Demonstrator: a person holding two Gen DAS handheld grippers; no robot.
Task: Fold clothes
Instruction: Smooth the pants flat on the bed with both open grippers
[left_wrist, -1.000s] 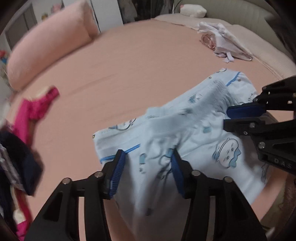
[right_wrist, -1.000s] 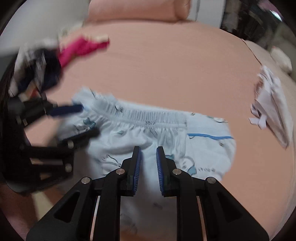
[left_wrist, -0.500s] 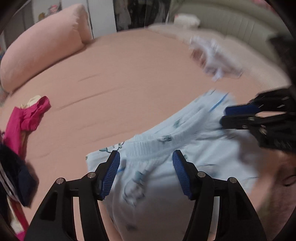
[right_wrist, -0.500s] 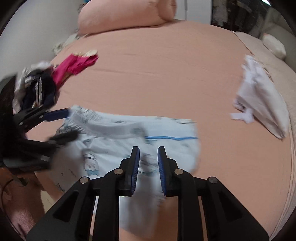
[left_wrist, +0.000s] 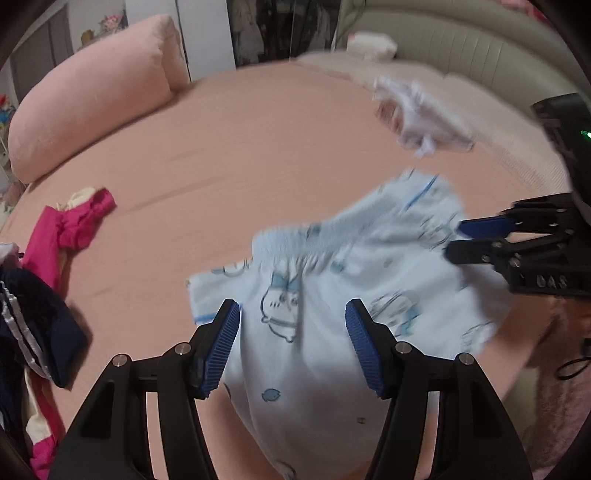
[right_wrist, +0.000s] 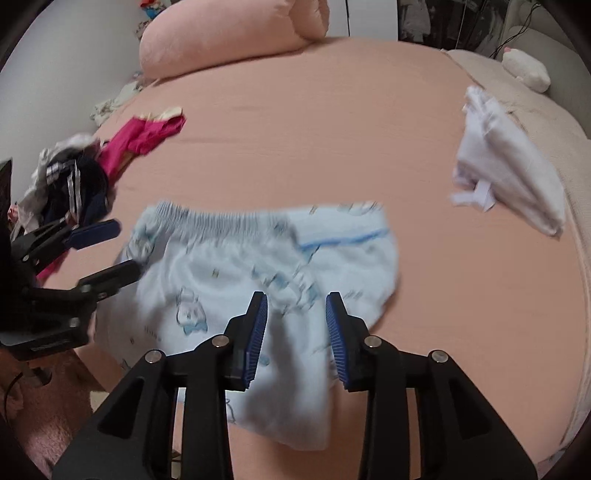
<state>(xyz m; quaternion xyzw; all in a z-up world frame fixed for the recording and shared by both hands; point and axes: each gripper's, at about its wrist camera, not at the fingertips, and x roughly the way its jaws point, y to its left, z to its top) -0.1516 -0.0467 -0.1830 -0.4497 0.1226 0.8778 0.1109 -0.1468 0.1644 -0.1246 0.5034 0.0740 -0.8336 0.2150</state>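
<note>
Light-blue printed shorts (right_wrist: 229, 266) lie loose at the bed's (right_wrist: 332, 122) near edge w/ left hand-held gripper (left_wrist: 291, 343) apart, right hand-held gripper (right_wrist: 297, 332) just opening, neither clamped; white garment (right_wrist: 509, 166) looks folded, pile (right_wrist: 74, 184) at left edge remains.
</note>
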